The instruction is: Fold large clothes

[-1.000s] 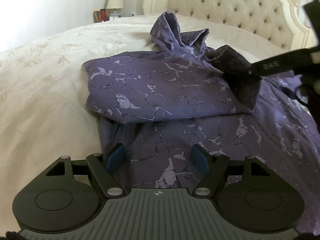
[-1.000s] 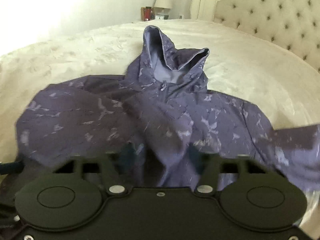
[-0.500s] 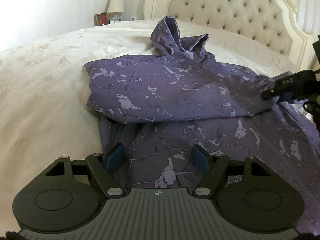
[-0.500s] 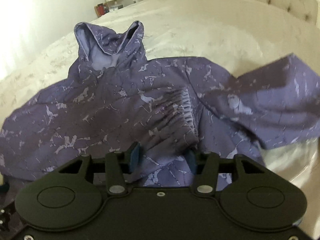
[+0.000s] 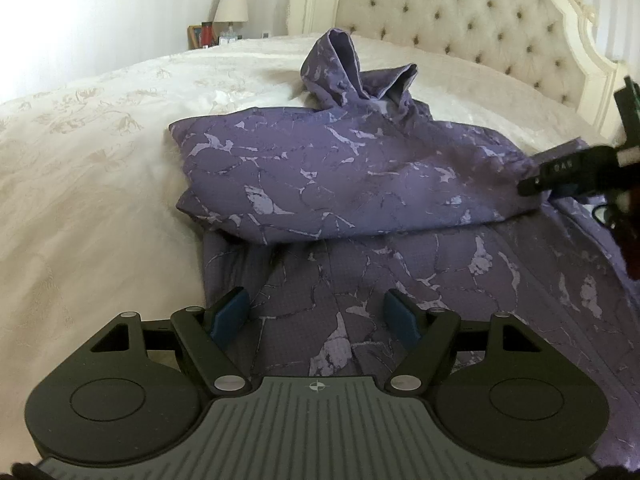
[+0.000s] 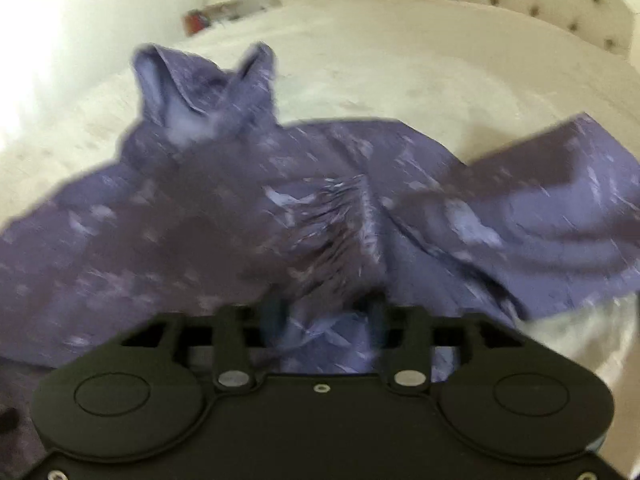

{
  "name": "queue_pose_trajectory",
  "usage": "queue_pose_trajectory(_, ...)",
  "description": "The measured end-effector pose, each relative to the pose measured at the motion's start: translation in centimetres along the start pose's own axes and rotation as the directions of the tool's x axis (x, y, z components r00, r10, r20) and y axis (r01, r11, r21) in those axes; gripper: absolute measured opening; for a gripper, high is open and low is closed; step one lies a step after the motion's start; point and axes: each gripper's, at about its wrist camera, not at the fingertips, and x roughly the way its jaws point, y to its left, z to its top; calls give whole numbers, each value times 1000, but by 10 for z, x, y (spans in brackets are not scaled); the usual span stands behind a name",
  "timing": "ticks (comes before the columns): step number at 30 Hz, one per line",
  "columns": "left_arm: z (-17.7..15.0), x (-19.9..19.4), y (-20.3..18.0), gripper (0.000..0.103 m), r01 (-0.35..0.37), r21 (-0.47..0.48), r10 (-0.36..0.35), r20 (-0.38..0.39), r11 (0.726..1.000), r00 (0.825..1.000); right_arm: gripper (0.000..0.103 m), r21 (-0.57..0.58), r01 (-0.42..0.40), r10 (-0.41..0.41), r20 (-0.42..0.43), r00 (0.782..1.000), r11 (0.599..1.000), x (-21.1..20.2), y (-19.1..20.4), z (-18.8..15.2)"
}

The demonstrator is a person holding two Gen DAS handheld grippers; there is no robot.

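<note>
Looking down both wrists, I see the purple hoodie (image 5: 360, 168) spread on the cream bedspread (image 5: 100, 160), hood toward the tufted headboard (image 5: 460, 28). One sleeve (image 5: 340, 184) is already folded across the chest, its gathered cuff (image 6: 352, 216) lying just ahead of my right gripper (image 6: 324, 316). The other sleeve (image 6: 540, 216) is flared out to the side, part of it off the body of the garment.

My left gripper (image 5: 316, 312) hovers over the lower body of the hoodie with its blue pads (image 5: 228, 314) well apart and nothing between them. My right gripper's jaws have just been opening; the right wrist view is blurred, but cloth near the cuff is between the fingers and I judge the pads no longer press on it, so I read this as the release of the folded sleeve.

Risks from here, as I judge them: if a pad still snags the fabric as I draw the right gripper back, the sleeve will drag with it and the fold will come undone. The cloth looks thin and slippery, so the folded sleeve may slide off the chest when I disturb the body. The hood stands up in a peak and could make any later fold lumpy. The spread sleeve lies loosely rumpled, so a careless pinch may gather two layers.
</note>
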Motion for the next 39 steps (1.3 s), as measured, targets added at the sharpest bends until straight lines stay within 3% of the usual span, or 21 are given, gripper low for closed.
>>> queue_pose_trajectory(1, 1, -2, 0, 73, 1, 0, -1, -13, 1000, 1000, 64, 1, -1, 1, 11, 1000, 1000, -4, -2, -4)
queue_pose_trajectory(3, 2, -8, 2, 73, 6, -2, -6, -41, 1000, 999, 84, 6, 3, -3, 14, 1000, 1000, -15, -5, -10)
queue_pose_trajectory(7, -2, -26, 2, 75, 27, 3, -27, -113, 1000, 993, 85, -12, -8, 8, -5, 1000, 1000, -39, -9, -24)
queue_pose_trajectory(10, -9, -40, 2, 84, 15, 18, -11, -195, 1000, 981, 86, 12, -25, 25, -43, 999, 1000, -55, -18, -38)
queue_pose_trajectory(14, -23, -61, 18, 83, 49, -97, -73, -263, 994, 962, 86, 90, -57, 64, -85, 994, 994, -78, -35, -55)
queue_pose_trajectory(17, -25, -81, 25, 83, 15, -147, -56, -279, 989, 959, 86, 131, -67, 80, -97, 992, 989, -98, -48, -60)
queue_pose_trajectory(21, -7, -116, 18, 83, -36, -104, 13, -215, 994, 976, 90, 217, -99, 119, -78, 990, 971, -127, -76, -55)
queue_pose_trajectory(24, 25, -138, 4, 83, -49, -61, 39, -155, 997, 987, 95, 277, -108, 126, -46, 991, 955, -149, -105, -43)
queue_pose_trajectory(27, 64, -153, -20, 83, -80, -14, 79, -88, 997, 993, 102, 318, -79, 94, -32, 995, 945, -164, -133, -28)
queue_pose_trajectory(30, 94, -154, -47, 83, -109, 22, 110, -48, 994, 993, 102, 352, -37, 38, 3, 999, 935, -175, -168, -15)
queue_pose_trajectory(34, 115, -138, -75, 83, -36, 18, 36, -3, 999, 999, 102, 368, 44, -73, 65, 995, 929, -180, -215, -2)
queue_pose_trajectory(39, 117, -102, -109, 83, 36, -2, -36, 12, 999, 999, 102, 393, 153, -209, 105, 972, 907, -167, -278, 8)
